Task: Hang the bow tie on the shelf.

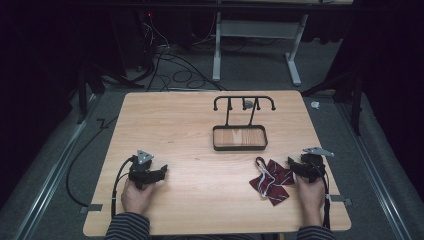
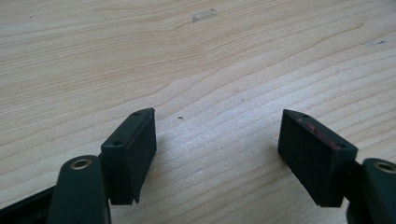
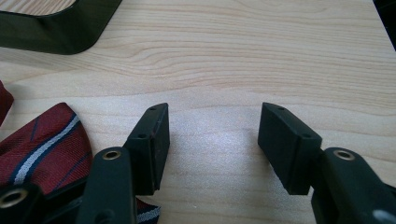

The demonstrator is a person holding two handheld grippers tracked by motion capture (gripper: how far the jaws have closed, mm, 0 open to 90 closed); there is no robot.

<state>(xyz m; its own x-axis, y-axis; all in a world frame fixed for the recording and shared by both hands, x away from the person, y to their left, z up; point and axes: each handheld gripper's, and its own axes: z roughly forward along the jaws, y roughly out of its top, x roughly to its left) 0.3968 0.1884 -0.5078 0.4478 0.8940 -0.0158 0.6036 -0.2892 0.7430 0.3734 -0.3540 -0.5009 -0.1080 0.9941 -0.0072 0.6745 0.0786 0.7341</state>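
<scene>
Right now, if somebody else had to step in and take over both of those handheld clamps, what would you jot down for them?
Left gripper: open over bare wood, holding nothing.
Right gripper: open, holding nothing, just beside the dark red striped bow tie.
The bow tie lies flat on the light wooden table, near the front right.
The black metal hook stand with a tray base sits mid-table, behind the tie.
Done: nothing gripped yet.
Left: probably to grip the bow tie and take it to the stand.

Place: a lab recording bay.
Evidence: dark curtains surround the wooden table (image 1: 200,125); loose cables (image 1: 175,70) and a white desk frame (image 1: 260,45) lie beyond the table.
</scene>
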